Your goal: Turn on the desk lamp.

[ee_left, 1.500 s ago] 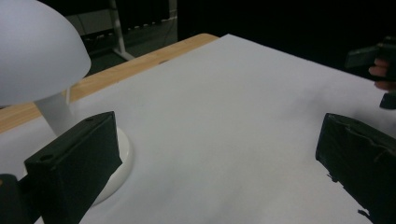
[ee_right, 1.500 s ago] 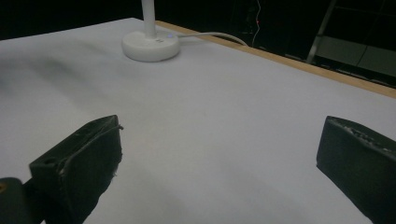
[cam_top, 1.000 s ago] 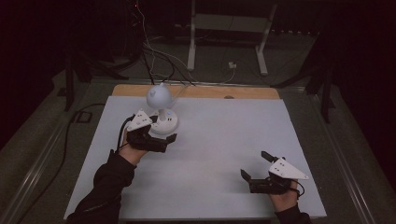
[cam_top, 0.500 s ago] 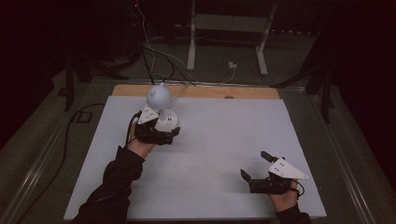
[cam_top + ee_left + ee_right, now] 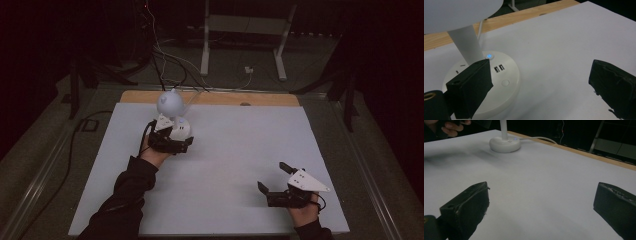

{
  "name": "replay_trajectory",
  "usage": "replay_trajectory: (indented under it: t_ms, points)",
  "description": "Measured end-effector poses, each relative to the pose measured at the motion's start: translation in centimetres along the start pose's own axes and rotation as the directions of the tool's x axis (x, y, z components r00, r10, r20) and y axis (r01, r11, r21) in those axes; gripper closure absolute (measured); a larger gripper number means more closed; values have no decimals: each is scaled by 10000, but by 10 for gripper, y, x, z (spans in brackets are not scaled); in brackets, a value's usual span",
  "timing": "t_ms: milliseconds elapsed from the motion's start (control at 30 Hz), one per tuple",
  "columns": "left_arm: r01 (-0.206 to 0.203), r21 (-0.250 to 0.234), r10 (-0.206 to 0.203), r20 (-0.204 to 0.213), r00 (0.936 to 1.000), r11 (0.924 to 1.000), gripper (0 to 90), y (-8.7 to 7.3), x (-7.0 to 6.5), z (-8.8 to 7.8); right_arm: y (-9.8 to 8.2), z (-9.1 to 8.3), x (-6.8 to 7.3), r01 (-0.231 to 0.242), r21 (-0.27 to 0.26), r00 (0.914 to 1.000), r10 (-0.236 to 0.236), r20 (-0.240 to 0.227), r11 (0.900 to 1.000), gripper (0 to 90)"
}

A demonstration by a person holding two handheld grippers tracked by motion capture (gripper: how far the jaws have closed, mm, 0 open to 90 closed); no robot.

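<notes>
Reaching farther over the lamp base (image 5: 486, 82), left tool (image 5: 172, 142) gapes wide; right tool (image 5: 272, 182) unmoved, released

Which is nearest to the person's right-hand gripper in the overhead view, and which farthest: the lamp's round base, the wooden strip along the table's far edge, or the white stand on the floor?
1. Lamp base, up and left, on the table.
2. Wooden strip, at the table's far edge.
3. White stand, on the floor past the table.

The right gripper sits near the table's front right.

We see one obstacle, the lamp (image 5: 172, 117) at eleven o'clock; the white table (image 5: 240, 150) from centre to three o'clock lies open.
</notes>
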State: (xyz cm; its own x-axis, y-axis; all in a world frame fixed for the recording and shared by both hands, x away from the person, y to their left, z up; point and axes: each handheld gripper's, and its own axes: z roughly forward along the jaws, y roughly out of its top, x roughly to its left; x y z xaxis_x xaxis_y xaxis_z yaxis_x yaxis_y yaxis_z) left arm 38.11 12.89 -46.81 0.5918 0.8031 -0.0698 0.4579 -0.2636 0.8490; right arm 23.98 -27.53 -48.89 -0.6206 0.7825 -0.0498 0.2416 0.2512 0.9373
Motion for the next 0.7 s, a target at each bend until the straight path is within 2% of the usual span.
replay_trajectory:
  t_ms: [100, 167, 200, 267, 300, 367, 400, 433, 467, 667, 700]
  points:
    - [-55, 69, 55, -32, 10000, 10000, 113, -2, 2, 3, 0, 1, 0, -21, 18, 10000, 21, -14, 10000, 0]
    - [-132, 68, 133, -207, 9997, 9999, 153, -3, 1, 4, 0, 1, 0, -27, 30, 10000, 28, -24, 10000, 0]
    - [-90, 68, 91, -197, 9998, 9999, 165, -3, 2, 5, 0, 1, 0, -38, 31, 10000, 39, -26, 10000, 0]
    - [-1, 156, 9, -503, 9987, 9999, 166, -4, 2, 8, 0, 1, 0, -32, 36, 10000, 32, -23, 10000, 0]
    - [31, 178, -22, -527, 9986, 9998, 206, -5, 3, 9, 0, 1, 0, -28, 37, 10000, 28, -29, 10000, 0]
    - [68, 125, -59, -648, 9979, 9999, 227, -6, 4, 10, 0, 1, 0, -25, 35, 10000, 25, -30, 10000, 0]
    - [102, 124, -94, -607, 9981, 9999, 292, -6, 4, 11, 0, 1, 0, -27, 30, 10000, 27, -28, 10000, 0]
    - [85, 174, -73, -695, 9976, 9998, 292, -7, 5, 11, 0, 1, 0, -27, 30, 10000, 27, -28, 10000, 0]
    - [78, 177, -64, -798, 9968, 9998, 355, -7, 5, 12, 0, 1, 0, -30, 53, 10000, 30, -26, 10000, 0]
    - [155, 201, -130, -1190, 9928, 9997, 466, -9, 6, 18, 0, 1, 0, -26, 53, 10000, 26, -40, 10000, 0]
    - [196, 195, -170, -1269, 9918, 9996, 511, -9, 6, 19, -1, 1, 0, -34, 55, 10000, 34, -37, 10000, 0]
